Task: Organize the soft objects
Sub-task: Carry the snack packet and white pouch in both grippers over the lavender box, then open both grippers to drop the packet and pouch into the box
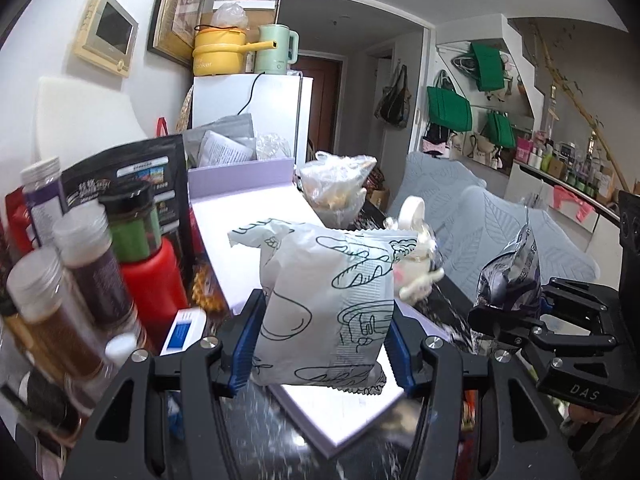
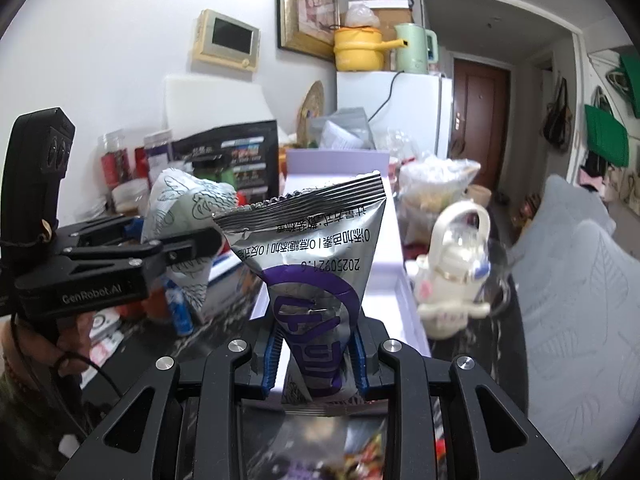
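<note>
My left gripper (image 1: 322, 344) is shut on a white bread bag (image 1: 324, 300) printed with black line drawings, held upright above the lilac box lid (image 1: 248, 216). My right gripper (image 2: 316, 364) is shut on a silver snack packet (image 2: 312, 248) with a purple logo, pinched at its lower end and upside down. In the left wrist view the right gripper (image 1: 500, 320) shows at the right with that silver packet (image 1: 512, 272). In the right wrist view the left gripper (image 2: 192, 240) shows at the left, holding the bread bag (image 2: 180, 208). A white plush toy (image 2: 452, 276) lies on the dark counter to the right.
Spice jars (image 1: 80, 260) and a red bottle (image 1: 154, 280) crowd the left side beside a black pouch (image 1: 132, 184). An open lilac box (image 2: 336, 160) holds grey packets. A clear bag of snacks (image 1: 336, 188) stands behind it. A grey sofa (image 2: 580, 280) lies to the right.
</note>
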Tool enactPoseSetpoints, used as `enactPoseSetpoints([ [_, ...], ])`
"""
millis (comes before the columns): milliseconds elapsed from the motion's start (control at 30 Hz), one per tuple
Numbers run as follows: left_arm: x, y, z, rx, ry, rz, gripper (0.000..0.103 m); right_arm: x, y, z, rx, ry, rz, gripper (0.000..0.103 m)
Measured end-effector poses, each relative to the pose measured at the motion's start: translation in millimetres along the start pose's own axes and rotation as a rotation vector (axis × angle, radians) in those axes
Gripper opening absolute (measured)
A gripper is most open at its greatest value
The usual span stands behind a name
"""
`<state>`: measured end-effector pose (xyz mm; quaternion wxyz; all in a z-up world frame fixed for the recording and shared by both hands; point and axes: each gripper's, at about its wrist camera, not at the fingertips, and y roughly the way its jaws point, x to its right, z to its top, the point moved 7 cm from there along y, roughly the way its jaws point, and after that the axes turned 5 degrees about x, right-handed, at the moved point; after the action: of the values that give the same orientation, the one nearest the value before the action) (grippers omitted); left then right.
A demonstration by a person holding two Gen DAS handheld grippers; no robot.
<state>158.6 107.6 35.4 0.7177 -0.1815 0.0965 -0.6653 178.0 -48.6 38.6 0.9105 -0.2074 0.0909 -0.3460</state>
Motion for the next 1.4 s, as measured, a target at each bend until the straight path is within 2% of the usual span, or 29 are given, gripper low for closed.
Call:
enactPoseSetpoints([
  [267, -2, 45, 39, 0.037, 0.02, 0.038, 0.055, 26, 39, 37, 0.036, 0.017, -0.006, 0.029],
  [467, -12, 81, 42, 0.02, -0.016, 0.055, 0.055, 44, 66, 49, 0.038, 0.013, -0.009, 0.029],
  [567, -17, 105, 23, -0.069, -0.006, 0.074, 0.055, 54, 84, 40, 0.029, 0.051, 0.005, 0.029],
  [600, -20, 114, 16, -0.103, -0.015, 0.079, 0.055, 56, 96, 33, -0.019, 0.057, 0.008, 0.029],
  [700, -22, 129, 4, -0.153, -0.023, 0.089, 0.055, 63, 115, 23, -0.052, 0.057, -0.023, 0.029],
  [1000, -22, 161, -24, -0.268, 0.0, 0.133, 0.055, 72, 142, -2, -0.152, 0.075, -0.017, 0.029],
  [1133, -23, 172, -34, -0.336, -0.018, 0.117, 0.056, 76, 152, -10, -0.193, 0.086, -0.028, 0.03],
  [1200, -23, 174, -36, -0.343, -0.008, 0.136, 0.059, 76, 155, -13, -0.21, 0.083, -0.026, 0.035],
  [1267, -24, 174, -36, -0.336, 0.014, 0.173, 0.083, 78, 157, -15, -0.22, 0.082, -0.037, 0.05],
  [1300, -24, 173, -35, -0.332, 0.023, 0.183, 0.087, 79, 158, -16, -0.226, 0.086, -0.044, 0.052],
  [1400, -29, 172, -34, -0.328, 0.015, 0.198, 0.089, 83, 159, -20, -0.247, 0.098, -0.05, 0.053],
])
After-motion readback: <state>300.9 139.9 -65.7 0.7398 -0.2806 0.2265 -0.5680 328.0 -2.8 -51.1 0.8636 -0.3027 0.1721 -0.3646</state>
